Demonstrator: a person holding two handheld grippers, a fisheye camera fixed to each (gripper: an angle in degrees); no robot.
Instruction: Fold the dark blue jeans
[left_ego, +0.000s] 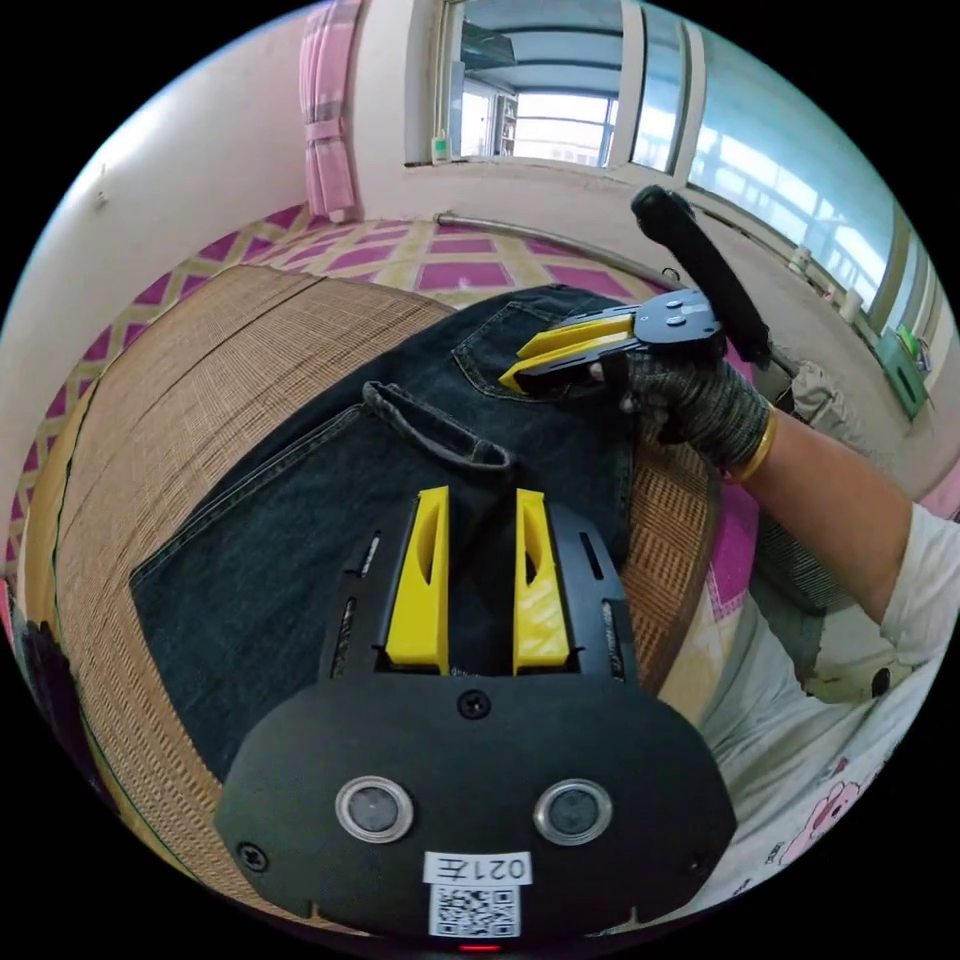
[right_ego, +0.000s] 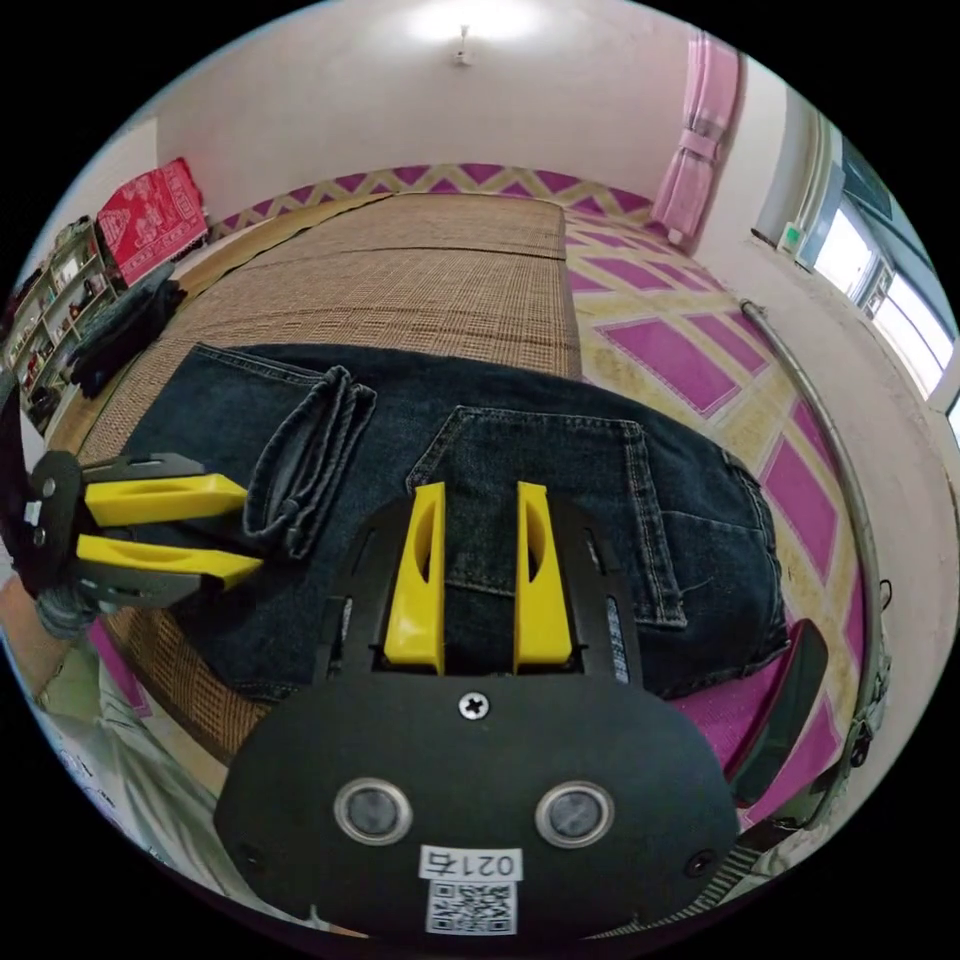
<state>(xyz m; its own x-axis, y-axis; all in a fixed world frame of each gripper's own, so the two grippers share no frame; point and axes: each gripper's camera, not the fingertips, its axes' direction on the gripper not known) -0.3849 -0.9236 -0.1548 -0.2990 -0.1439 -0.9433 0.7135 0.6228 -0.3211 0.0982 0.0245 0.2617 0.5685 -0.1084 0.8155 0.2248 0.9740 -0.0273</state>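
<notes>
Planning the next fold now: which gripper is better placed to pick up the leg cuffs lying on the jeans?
Left, probably. The left gripper sits open right beside the cuffs; the right gripper hovers over the back pocket, farther away.

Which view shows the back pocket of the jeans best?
The right gripper view: the back pocket lies almost whole and flat, just beyond that view's own jaws. In the left gripper view the pocket is farther off, and the right hand-held gripper covers part of it.
</notes>
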